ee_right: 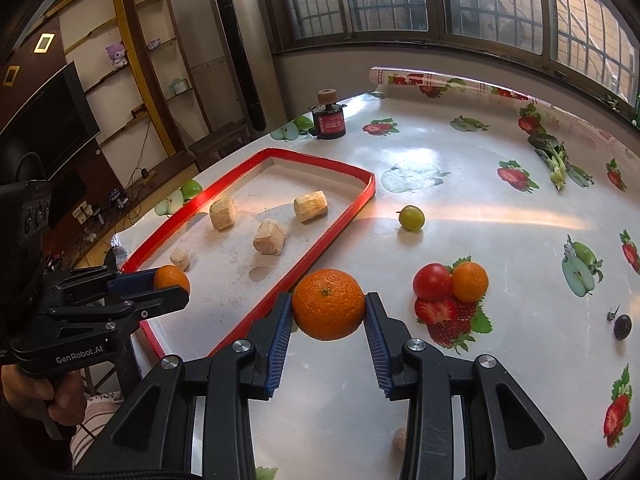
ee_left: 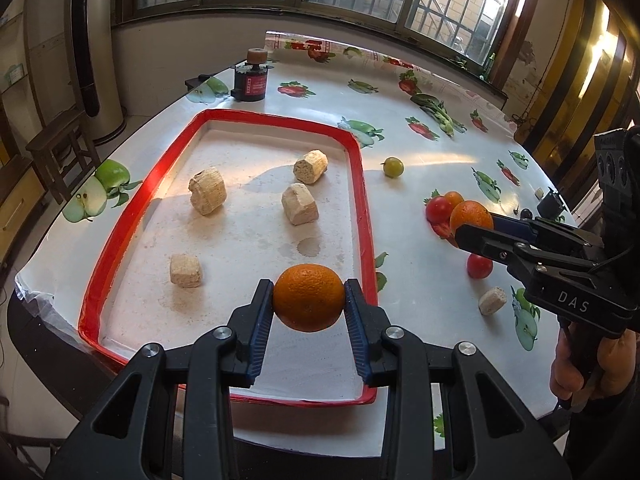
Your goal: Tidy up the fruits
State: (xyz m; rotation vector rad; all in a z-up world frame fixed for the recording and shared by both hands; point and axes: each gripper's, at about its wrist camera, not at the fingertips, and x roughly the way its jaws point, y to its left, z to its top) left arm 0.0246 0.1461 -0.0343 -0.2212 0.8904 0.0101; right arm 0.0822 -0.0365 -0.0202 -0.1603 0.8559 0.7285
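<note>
Left tongs [ee_left: 309, 298]: blue ribbed pads closed against both sides of an orange [ee_left: 309, 297], at lower centre of the left view, over the near end of the tray.
Right tongs [ee_right: 328, 305]: pads pressed onto a second orange [ee_right: 328, 304], lower centre of the right view, just outside the tray's red rim.
Tray [ee_left: 224, 117]: flat rectangle with rounded corners, white floor dusted with crumbs, glossy red rim; it fills the middle left of the left view.
Tan chunks [ee_left: 207, 191]: four pale, rough, porous blocks lie apart inside the tray (what they are made of I cannot tell).
Only in the right view: a dark grape [ee_right: 622, 326] at the right edge, a small orange [ee_right: 470, 281] touching a red tomato [ee_right: 431, 281] in full, and a television [ee_right: 48, 116] and shelves at upper left.
Only in the left view: a second tomato [ee_left: 479, 265] and a loose tan chunk [ee_left: 493, 301] at lower right, below the right tongs.
Both views: a small green fruit [ee_right: 411, 217] alone on the cloth, right of the tray.
Tablecloth [ee_left: 420, 216]: shiny white plastic printed with apples and strawberries.
Black canister [ee_left: 251, 84]: round, red label, brown cap, upper middle beyond the tray.
</note>
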